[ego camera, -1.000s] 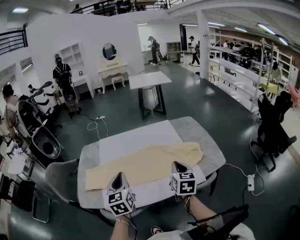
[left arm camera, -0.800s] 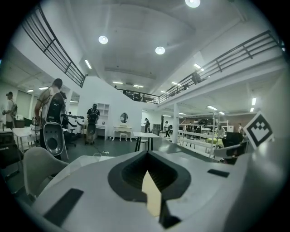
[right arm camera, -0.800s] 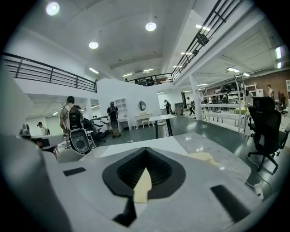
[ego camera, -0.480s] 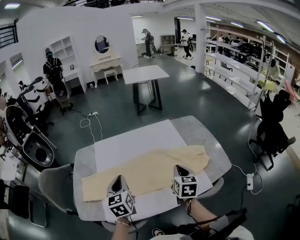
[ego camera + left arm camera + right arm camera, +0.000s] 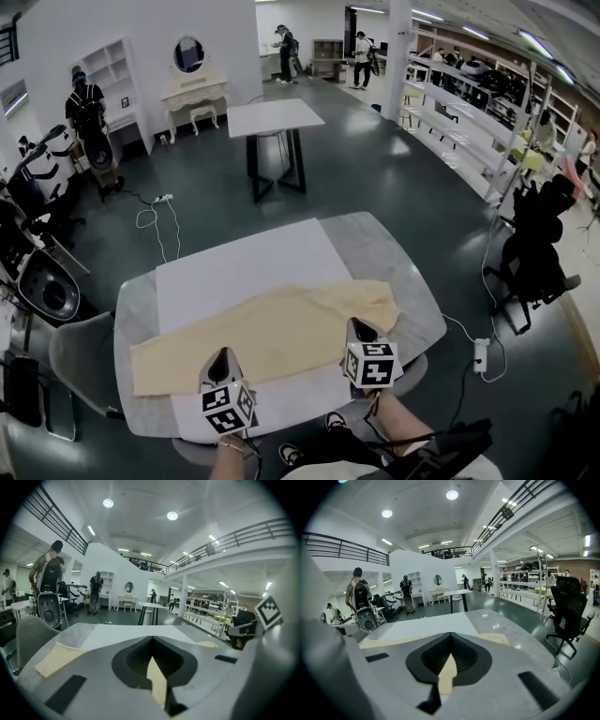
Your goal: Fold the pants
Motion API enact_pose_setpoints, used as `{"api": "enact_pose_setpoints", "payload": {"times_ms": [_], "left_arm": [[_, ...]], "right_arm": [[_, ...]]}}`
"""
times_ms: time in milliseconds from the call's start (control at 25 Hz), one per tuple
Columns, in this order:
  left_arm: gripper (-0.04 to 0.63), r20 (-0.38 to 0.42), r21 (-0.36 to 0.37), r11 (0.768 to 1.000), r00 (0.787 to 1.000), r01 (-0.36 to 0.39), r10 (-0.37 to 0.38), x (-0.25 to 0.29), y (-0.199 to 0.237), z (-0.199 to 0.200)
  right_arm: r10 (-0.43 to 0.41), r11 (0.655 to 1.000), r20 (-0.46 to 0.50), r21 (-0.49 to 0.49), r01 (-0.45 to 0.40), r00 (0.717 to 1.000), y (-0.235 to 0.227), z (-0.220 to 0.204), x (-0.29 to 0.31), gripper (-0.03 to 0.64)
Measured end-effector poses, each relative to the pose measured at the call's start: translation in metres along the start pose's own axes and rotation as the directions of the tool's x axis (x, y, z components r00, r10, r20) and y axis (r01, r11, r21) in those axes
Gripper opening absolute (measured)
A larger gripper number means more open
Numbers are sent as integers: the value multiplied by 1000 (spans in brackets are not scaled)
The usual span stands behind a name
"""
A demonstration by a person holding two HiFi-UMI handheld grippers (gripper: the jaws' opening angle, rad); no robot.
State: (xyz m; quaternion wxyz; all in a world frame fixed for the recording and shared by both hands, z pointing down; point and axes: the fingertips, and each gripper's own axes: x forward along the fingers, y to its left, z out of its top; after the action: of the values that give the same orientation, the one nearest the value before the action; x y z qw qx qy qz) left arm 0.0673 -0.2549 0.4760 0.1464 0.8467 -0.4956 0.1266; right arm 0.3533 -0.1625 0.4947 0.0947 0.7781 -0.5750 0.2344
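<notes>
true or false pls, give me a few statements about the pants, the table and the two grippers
1. The pants lie spread out across the table. True.
2. The pants are blue. False: they are pale yellow.
3. A white mat lies on the table under the pants. True.
4. The right gripper has its jaws wide open. False: its jaws are together.
5. The left gripper is over the far edge of the table. False: both grippers are at the near edge, on the person's side, by the near edge of the pants.
</notes>
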Motion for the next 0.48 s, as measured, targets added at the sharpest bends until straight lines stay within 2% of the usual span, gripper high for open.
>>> {"api": "enact_pose_setpoints", "payload": {"times_ms": [360,400,480], "left_arm": [[0,-94,35,999,995,39,-36,63,-64,-44],[0,-101,42,998,994,42,-38,71,-72,-47],[0,-116,49,998,992,48,-42,90,-85,-53]], "right_arm": [[-83,995,-59,43,85,995,-122,-25,36,-1],[-90,995,-71,45,93,993,-134,-28,42,27],[-99,993,-97,48,104,990,-156,-34,56,40]]}}
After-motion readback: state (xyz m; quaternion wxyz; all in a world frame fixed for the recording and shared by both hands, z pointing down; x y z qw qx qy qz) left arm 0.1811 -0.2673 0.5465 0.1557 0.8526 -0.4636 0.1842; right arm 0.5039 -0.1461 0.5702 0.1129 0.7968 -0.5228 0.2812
